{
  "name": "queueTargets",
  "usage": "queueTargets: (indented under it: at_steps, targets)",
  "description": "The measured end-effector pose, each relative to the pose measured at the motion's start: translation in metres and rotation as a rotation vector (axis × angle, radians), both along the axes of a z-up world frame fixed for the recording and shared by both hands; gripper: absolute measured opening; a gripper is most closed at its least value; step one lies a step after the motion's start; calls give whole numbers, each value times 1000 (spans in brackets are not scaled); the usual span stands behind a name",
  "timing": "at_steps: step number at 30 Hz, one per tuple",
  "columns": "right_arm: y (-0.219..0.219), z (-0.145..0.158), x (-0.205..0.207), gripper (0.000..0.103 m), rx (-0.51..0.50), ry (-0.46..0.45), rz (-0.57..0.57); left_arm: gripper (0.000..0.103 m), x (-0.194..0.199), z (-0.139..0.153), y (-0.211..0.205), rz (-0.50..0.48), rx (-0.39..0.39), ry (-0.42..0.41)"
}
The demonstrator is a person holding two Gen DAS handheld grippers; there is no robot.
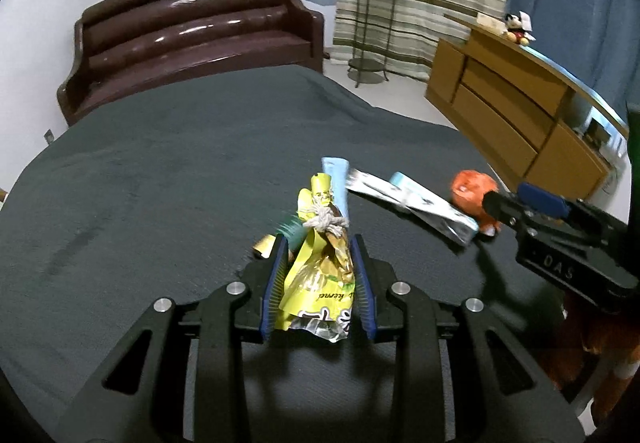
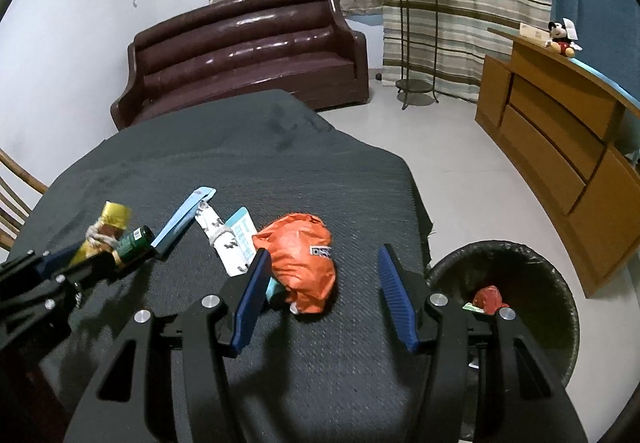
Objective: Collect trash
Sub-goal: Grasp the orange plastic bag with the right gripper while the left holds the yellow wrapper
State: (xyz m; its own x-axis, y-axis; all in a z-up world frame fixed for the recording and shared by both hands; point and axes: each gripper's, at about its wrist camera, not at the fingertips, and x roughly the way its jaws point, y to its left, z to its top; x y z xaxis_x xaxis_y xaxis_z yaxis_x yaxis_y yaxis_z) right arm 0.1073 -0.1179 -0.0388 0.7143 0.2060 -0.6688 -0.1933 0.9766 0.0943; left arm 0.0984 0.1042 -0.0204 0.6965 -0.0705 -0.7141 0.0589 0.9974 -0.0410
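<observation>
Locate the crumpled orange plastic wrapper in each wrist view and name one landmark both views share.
Left wrist view: the crumpled orange plastic wrapper lies right of centre on the dark grey cloth, partly hidden behind the right tongs.
Right wrist view: it lies at centre, just ahead of the open right tongs, nearer their left finger.
Shared landmark: the glossy brown sofa beyond the table.

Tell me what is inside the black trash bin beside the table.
Inside the trash bin: a crumpled red wrapper and a green scrap. The right gripper's finger covers the near side; the bottom is dark.
</observation>
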Motion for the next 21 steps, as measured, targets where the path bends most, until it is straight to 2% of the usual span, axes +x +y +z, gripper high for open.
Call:
queueTargets:
  at_steps: [10,13,15,17,21]
  targets:
    - [16,-5,12,54,-28,41,49,31,9,-2,3,6,-15,1]
    - [16,-9,13,51,-25,61,54,31,10,-4,-1,4,-15,5]
    - [15,-9,13,41,-23,61,52,31,11,-5,0,5,-14,7]
    - [15,-8,11,37,-20,56,51,31,11,-7,1,9,-16,11]
    - [14,-6,6,37,-21,38,45,31,11,-6,-1,16,-19,11]
